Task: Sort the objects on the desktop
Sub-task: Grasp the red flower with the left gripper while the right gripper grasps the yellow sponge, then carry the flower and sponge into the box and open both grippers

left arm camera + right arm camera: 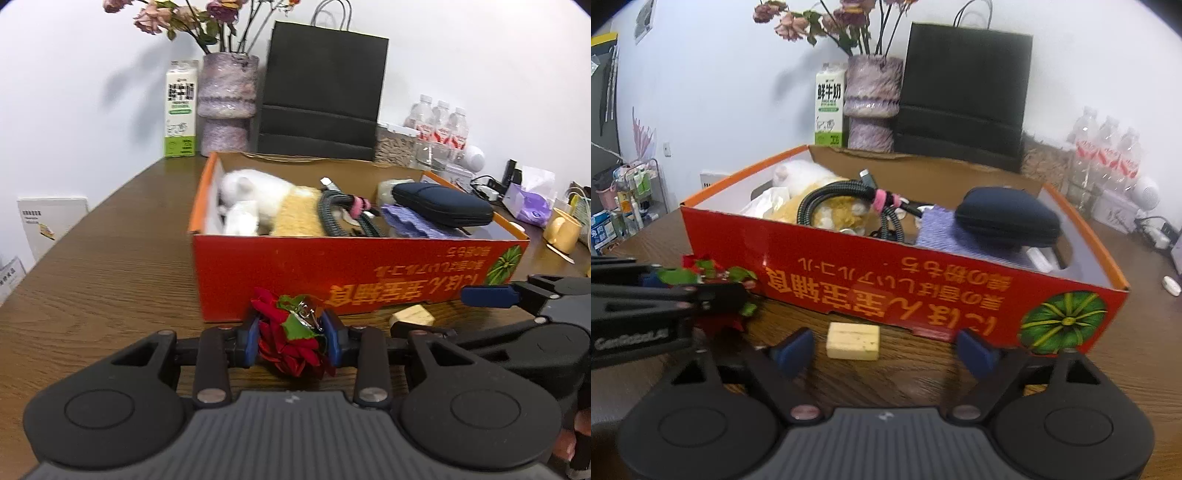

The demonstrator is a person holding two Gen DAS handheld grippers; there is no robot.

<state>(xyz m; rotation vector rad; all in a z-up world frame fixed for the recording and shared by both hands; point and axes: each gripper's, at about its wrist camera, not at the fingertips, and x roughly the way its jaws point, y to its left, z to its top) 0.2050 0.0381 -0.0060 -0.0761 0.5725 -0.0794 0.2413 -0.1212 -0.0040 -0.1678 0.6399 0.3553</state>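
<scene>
the red flower [713,291] is mostly hidden behind the left tool's arm in the right wrist view.

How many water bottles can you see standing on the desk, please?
3 water bottles, side by side at the back right of the desk against the wall: left, middle, right, behind the orange box. More could be hidden behind them.
</scene>
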